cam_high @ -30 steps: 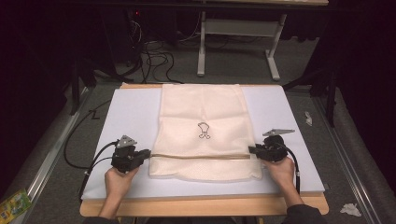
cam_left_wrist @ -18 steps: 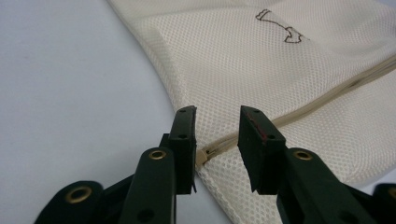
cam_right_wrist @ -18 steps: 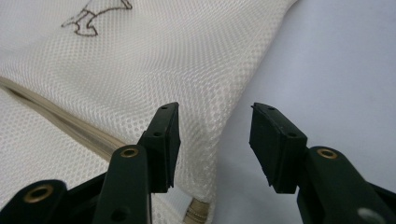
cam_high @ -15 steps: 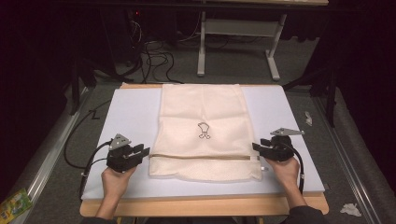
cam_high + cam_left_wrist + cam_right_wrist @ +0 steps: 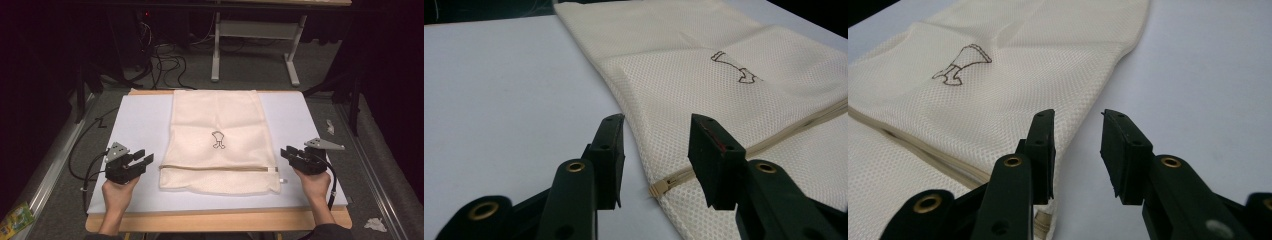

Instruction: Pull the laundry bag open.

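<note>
A cream mesh bag [image 5: 216, 125] lies flat on the white board [image 5: 135, 120], with a small dark emblem [image 5: 218, 139] and a zipper [image 5: 215, 168] across its near part. My left gripper [image 5: 142, 161] hovers just left of the bag's edge. Its jaws have just been opening and hold nothing. In the left gripper view the left gripper [image 5: 656, 125] frames the bag's [image 5: 724, 85] edge and the zipper end [image 5: 659, 187] beyond it. My right gripper [image 5: 286, 152] stands off the bag's right edge. Its jaws have just been closing, with a gap and nothing between them. The right gripper [image 5: 1078, 117] points past the bag [image 5: 998, 100].
The board rests on a wooden table [image 5: 215, 220] whose front edge runs below the hands. Cables [image 5: 85, 165] trail off the left side. A desk frame [image 5: 255, 50] stands on the floor behind. Bare white board lies on both sides of the bag.
Both grippers have pulled outward from the bag's side edges at the zipper line and risen slightly. The left jaws have opened. The bag lies still.
</note>
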Action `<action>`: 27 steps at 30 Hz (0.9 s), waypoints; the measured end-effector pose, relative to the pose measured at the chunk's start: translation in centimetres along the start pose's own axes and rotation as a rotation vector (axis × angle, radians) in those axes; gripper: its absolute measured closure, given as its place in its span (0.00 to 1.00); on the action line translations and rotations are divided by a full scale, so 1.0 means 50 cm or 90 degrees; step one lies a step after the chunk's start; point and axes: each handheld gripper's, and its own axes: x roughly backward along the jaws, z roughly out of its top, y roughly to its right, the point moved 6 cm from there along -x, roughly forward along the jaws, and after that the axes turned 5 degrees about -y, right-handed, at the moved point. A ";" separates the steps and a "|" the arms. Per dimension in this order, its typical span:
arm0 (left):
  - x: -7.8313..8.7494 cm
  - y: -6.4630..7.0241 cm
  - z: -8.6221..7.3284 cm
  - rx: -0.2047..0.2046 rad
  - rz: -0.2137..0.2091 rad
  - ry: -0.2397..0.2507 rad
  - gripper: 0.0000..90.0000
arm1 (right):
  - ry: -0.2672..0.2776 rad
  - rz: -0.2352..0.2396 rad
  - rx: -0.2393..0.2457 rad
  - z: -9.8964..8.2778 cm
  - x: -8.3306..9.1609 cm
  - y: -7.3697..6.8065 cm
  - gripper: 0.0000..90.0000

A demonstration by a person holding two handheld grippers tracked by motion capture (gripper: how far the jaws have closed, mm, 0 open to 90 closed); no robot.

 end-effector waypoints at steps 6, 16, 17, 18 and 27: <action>0.008 -0.013 -0.003 0.003 0.017 0.003 0.62 | 0.022 -0.008 -0.012 0.000 0.018 0.019 0.75; 0.018 -0.037 -0.008 0.015 0.034 0.013 0.58 | 0.037 -0.029 -0.034 -0.020 0.047 0.058 0.75; 0.019 -0.038 -0.009 0.016 0.036 0.013 0.58 | 0.038 -0.031 -0.039 -0.021 0.048 0.061 0.74; 0.019 -0.041 -0.009 0.017 0.039 0.016 0.58 | 0.041 -0.033 -0.037 -0.022 0.049 0.064 0.74; 0.013 -0.064 -0.023 0.039 0.053 0.016 0.57 | 0.043 -0.049 -0.060 -0.045 0.048 0.094 0.74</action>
